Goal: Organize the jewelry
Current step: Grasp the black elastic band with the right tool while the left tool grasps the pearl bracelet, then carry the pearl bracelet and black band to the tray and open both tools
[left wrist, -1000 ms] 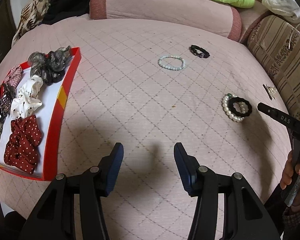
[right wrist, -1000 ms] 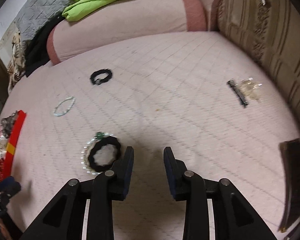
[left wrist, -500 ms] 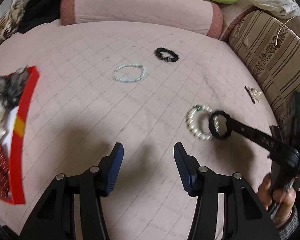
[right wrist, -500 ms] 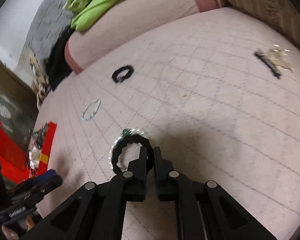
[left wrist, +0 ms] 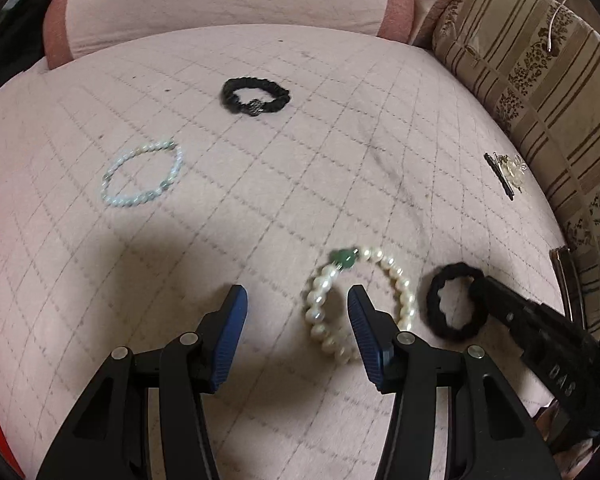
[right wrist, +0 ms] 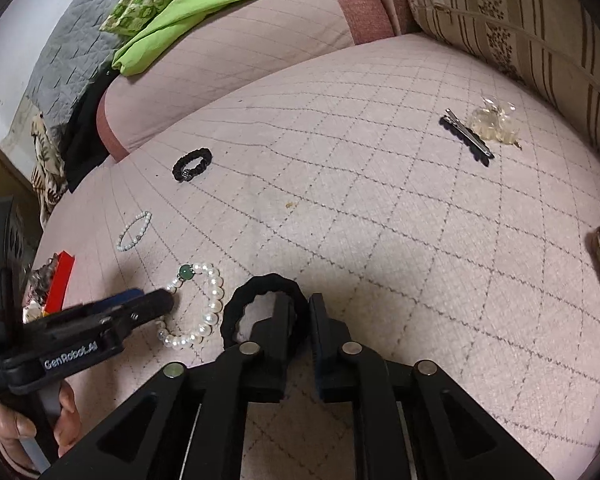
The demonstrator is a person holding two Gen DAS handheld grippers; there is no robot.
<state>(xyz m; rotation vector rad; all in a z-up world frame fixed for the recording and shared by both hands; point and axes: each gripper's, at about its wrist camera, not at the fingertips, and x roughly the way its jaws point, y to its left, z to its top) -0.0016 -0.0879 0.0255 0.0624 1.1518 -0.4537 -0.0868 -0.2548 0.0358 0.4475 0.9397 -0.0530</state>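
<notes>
A pink quilted bed [right wrist: 380,208] carries scattered bracelets. The right gripper [right wrist: 300,312] has its jaws, which just reopened slightly, pinching a black hair tie [right wrist: 236,312]; the left gripper [left wrist: 296,308] has its jaws half open and empty, straddling the pearl bracelet [left wrist: 320,304] rim.

- "DAS" stands in pale letters on the black arm of the right tongs [left wrist: 485,294], at the lower right of the left wrist view; the letters run along the arm and read tilted.
- "GenRobot.AI" stands in white letters on the black body of the left tongs [right wrist: 168,300], at the lower left of the right wrist view; the middle letters are blurred, so the reading there is not certain.
- At the far left edge of the right wrist view, just below that word, a scrap of white print shows on the same black body; it is cut off and cannot be read.
</notes>
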